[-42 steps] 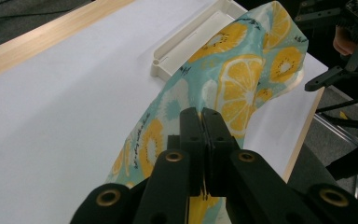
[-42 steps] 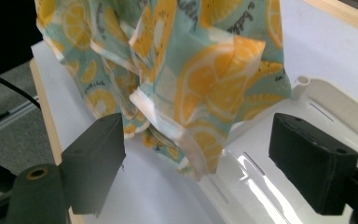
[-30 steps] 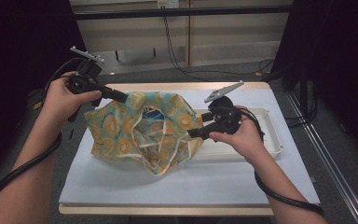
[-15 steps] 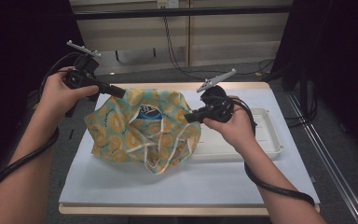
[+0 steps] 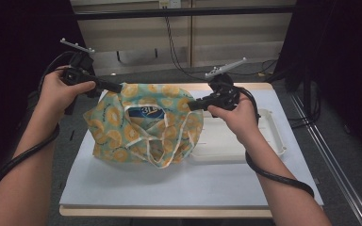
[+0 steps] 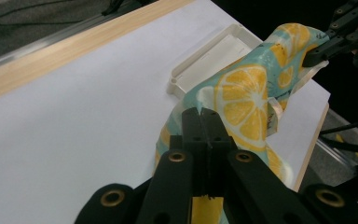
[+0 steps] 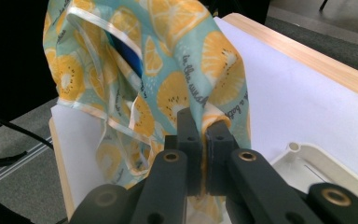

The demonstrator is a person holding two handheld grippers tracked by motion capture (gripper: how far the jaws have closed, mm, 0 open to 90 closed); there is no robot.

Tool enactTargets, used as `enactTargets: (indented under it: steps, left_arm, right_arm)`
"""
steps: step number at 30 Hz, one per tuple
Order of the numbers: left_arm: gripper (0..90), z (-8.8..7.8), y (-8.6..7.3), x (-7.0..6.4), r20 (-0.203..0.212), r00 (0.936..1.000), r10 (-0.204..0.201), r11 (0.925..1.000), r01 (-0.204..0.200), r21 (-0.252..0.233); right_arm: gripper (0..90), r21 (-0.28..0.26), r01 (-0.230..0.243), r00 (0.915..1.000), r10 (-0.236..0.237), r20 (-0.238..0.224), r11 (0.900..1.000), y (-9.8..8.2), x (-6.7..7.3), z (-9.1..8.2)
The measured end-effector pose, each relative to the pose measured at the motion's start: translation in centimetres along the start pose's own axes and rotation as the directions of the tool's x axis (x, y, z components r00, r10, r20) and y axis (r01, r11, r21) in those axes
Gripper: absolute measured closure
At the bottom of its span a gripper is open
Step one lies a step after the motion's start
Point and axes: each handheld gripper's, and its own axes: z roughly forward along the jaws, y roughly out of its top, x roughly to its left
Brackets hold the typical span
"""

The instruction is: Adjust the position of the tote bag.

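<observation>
Teal, lemon-printed cloth bag (image 5: 141, 125) hangs above the worktop (image 5: 169, 188), stretched between left gripper (image 5: 119, 88) and right gripper (image 5: 192, 104), both clamped on its rim; next likely lifting it toward the white tray (image 5: 264, 141).

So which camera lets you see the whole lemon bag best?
The high view: the bag shows whole, stretched between the left gripper and the right gripper. The left gripper view shows one narrow fold of it, and the right gripper view a hanging side with its straps.
</observation>
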Motion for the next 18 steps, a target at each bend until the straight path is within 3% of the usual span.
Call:
enactTargets:
  steps: [7, 18]
  left_arm:
    - [90.0, 1.8, -1.6, 1.6, 0.017, 0.9988, -0.046, 0.9989, 0.045, 0.013]
    - [89.9, 4.5, -3.3, 2.1, 0.052, 0.9947, -0.089, 0.9955, 0.087, 0.036]
  right_arm:
    - [86.9, 0.013, -0.008, 0.9997, 0.008, 0.024, 1.0, 0.1, -0.7, 1.3]
    - [86.5, 0.029, -0.019, 0.9995, 0.018, 0.027, 0.999, -0.7, -1.0, 2.6]
